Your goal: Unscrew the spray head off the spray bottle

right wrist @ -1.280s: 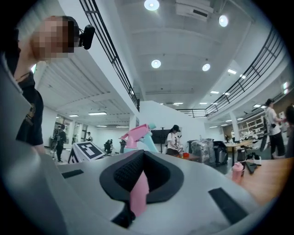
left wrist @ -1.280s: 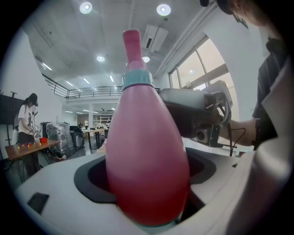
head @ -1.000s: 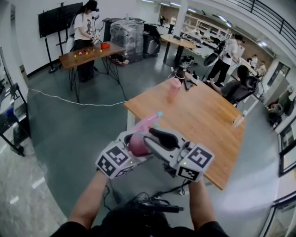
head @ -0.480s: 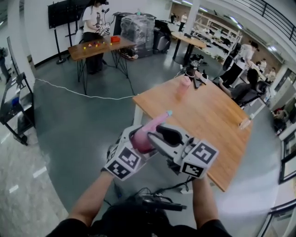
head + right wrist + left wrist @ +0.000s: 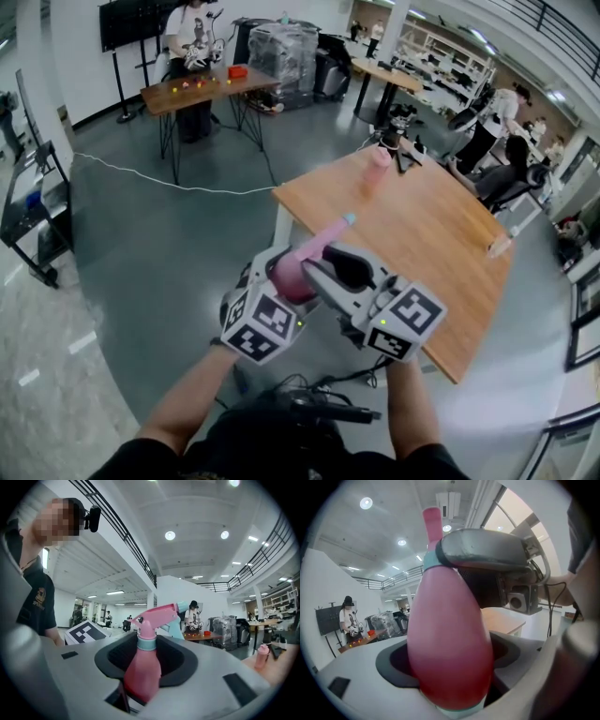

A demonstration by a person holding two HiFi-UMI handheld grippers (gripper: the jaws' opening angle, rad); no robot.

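A pink spray bottle (image 5: 287,273) with a teal collar and a teal nozzle tip (image 5: 349,219) is held in the air over the floor, its head pointing away toward the table. My left gripper (image 5: 279,284) is shut on the wide pink body (image 5: 450,653), near its base. My right gripper (image 5: 323,266) crosses from the right and is shut at the neck. Its grey finger (image 5: 487,550) lies against the teal collar (image 5: 430,565). In the right gripper view the right gripper (image 5: 146,649) has the collar (image 5: 146,642) between its dark pads. The pink spray head (image 5: 157,613) sticks out beyond them.
A wooden table (image 5: 422,244) stands just ahead to the right, with a pink container (image 5: 379,165) at its far end and a small clear bottle (image 5: 497,247) at its right edge. A white cable (image 5: 169,184) crosses the grey floor. People work at a far table (image 5: 206,89).
My left gripper has turned with the bottle body, so its marker cube shows a different face. The right gripper has kept its hold. The head camera has swung a little.
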